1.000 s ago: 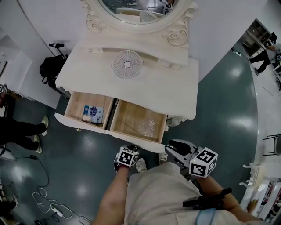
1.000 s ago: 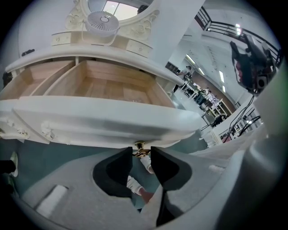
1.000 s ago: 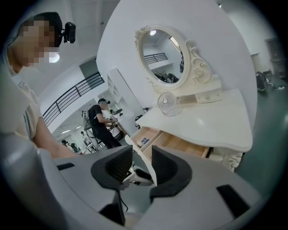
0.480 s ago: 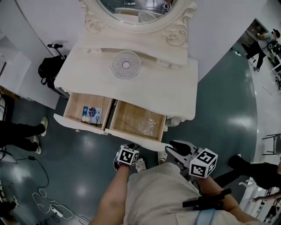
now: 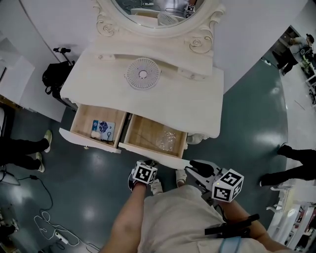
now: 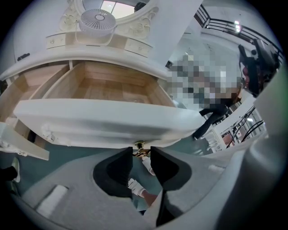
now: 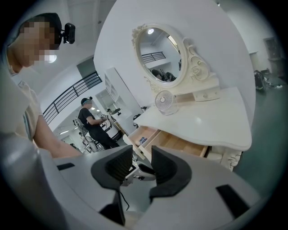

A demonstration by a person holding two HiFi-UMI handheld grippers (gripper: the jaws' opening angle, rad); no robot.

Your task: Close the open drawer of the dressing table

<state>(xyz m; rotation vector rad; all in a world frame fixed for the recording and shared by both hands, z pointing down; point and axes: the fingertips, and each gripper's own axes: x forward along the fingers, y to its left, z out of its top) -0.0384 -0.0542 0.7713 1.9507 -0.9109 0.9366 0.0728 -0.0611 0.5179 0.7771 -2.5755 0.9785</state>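
The white dressing table [image 5: 168, 101] has two wooden drawers pulled out side by side. The right drawer [image 5: 145, 131] holds a clear plastic item; its white front [image 6: 103, 121] fills the left gripper view. My left gripper [image 5: 147, 165] sits just below that front, jaws apart, and the small brass knob [image 6: 138, 144] stands at its fingertips [image 6: 121, 157] without being pinched. The left drawer [image 5: 84, 123] holds a blue card and small items. My right gripper [image 5: 196, 167] hovers to the right near my body, open and empty, with the table [image 7: 211, 117] ahead of it.
A small white fan [image 5: 142, 74] stands on the tabletop below the oval mirror [image 5: 158, 12]. A black bag [image 5: 55, 76] leans left of the table. People stand at the left [image 5: 19, 148] and right [image 5: 296, 165]. Cables [image 5: 49, 227] lie on the floor.
Both grippers and the drawers stand much as before. A person in the background at the right has walked further into view.
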